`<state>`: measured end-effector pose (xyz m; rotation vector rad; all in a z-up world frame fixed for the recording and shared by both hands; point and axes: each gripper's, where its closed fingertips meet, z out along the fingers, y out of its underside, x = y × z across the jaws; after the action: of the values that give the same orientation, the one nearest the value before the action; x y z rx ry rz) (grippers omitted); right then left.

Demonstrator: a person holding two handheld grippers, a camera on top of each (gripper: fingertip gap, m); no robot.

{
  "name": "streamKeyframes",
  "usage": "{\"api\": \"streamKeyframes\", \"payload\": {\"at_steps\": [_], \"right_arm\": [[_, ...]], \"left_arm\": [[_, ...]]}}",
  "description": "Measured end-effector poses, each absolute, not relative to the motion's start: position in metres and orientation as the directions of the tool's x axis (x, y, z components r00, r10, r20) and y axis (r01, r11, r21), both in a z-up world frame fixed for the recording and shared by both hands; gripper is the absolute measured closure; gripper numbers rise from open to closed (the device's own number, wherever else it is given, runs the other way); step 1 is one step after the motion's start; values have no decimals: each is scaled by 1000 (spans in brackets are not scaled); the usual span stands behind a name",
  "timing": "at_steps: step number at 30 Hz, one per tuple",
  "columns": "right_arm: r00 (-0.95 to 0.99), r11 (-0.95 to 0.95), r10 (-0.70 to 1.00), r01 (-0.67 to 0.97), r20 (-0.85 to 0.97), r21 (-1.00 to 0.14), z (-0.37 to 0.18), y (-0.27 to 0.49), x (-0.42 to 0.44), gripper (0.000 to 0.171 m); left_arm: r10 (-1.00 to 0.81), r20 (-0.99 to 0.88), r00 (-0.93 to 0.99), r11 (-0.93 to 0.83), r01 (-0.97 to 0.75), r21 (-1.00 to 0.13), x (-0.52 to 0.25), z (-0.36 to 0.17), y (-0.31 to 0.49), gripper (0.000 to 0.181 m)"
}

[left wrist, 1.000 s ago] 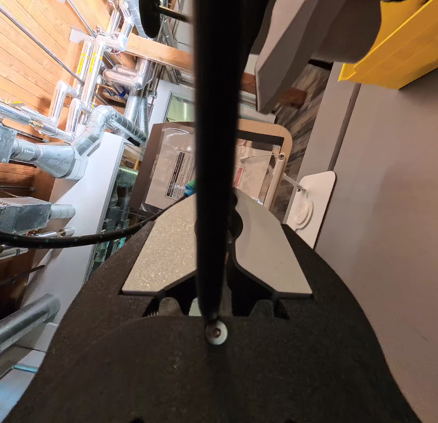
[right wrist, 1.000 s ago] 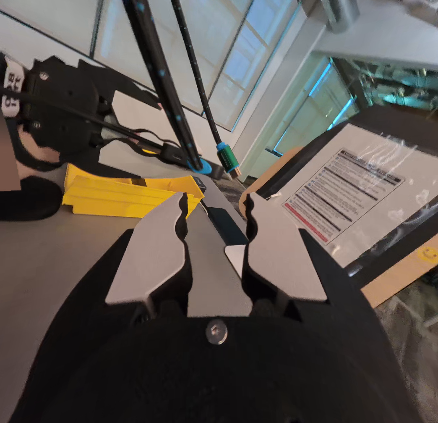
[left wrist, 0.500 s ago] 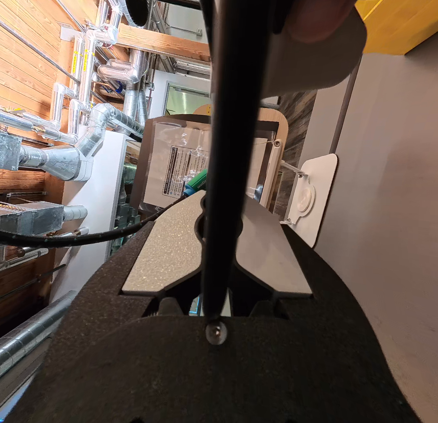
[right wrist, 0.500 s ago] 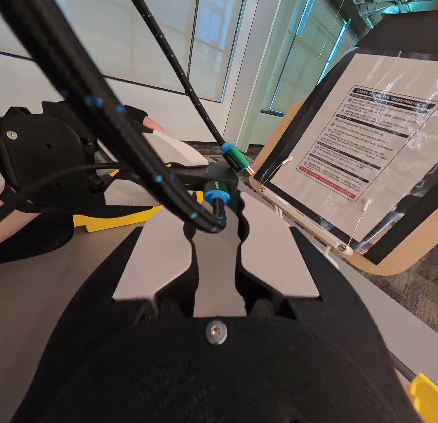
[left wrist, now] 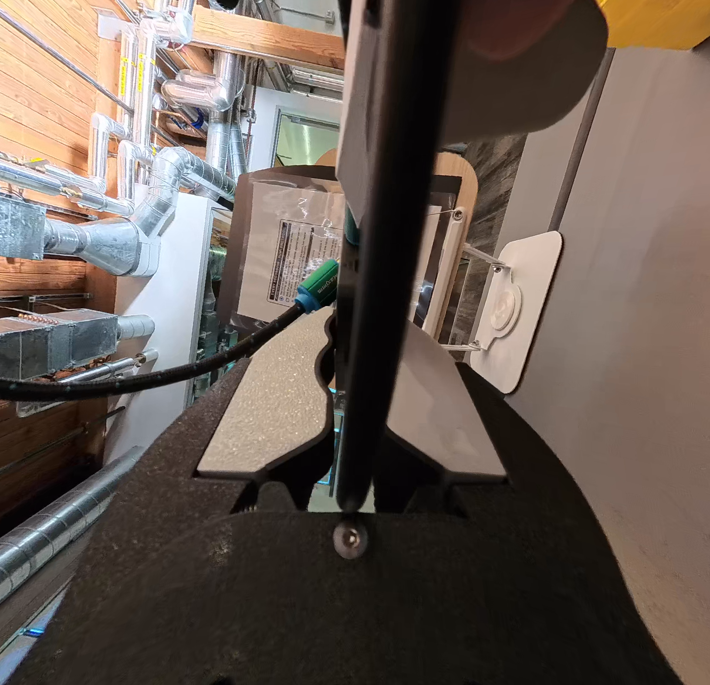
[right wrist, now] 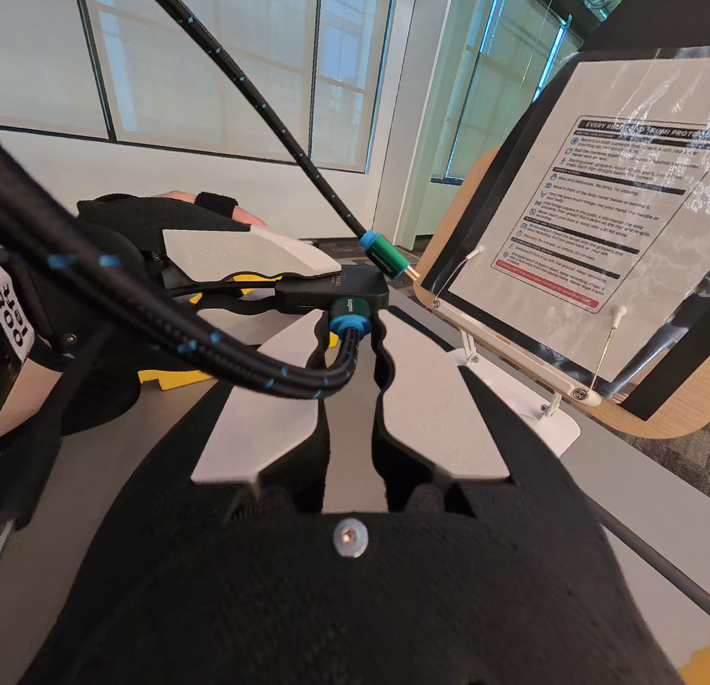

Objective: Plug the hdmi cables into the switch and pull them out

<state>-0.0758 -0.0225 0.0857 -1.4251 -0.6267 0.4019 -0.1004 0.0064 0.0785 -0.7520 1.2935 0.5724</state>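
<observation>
— Left wrist view first: what's held?

— The left gripper (left wrist: pixel 359 359) has its fingers clamped on the thin black HDMI switch (left wrist: pixel 369 244), seen edge-on. A green plug (left wrist: pixel 319 286) on a braided cable (left wrist: pixel 153 378) meets its left side.

— And the right wrist view?

— The right gripper (right wrist: pixel 347 332) has its fingers apart, straddling the seated plug (right wrist: pixel 349 311) at the switch's near edge, over the grey table (right wrist: pixel 77 474). A second, free plug (right wrist: pixel 384 257) hangs beyond, near the sign stand (right wrist: pixel 518 397).

— Handling?

— Probably light and rigid; the metallic barrel looks slick — grip it, not the springy cable.
</observation>
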Motion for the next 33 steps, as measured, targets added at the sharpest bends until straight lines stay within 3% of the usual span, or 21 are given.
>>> {"api": "streamKeyframes", "payload": {"at_steps": [13, 17, 23, 29, 33], "right_arm": [[795, 208, 559, 140, 235, -968, 95, -32, -80, 150], [783, 201, 592, 86, 191, -976, 100, -36, -80, 150], [710, 90, 704, -59, 22, -994, 95, -35, -84, 150], [652, 21, 754, -136, -73, -991, 90, -32, -84, 150], [670, 17, 738, -138, -81, -990, 84, -28, -82, 150]], "left_arm": [[-44, -968, 246, 622, -752, -219, -104, 89, 2, 167], [-5, -960, 279, 635, -741, -219, -103, 95, -3, 167], [-91, -937, 337, 658, -686, -310, -99, 95, -6, 156], [33, -965, 261, 679, -714, -170, -93, 83, -4, 169], [40, -968, 246, 660, -734, -160, -92, 79, -1, 168]]}}
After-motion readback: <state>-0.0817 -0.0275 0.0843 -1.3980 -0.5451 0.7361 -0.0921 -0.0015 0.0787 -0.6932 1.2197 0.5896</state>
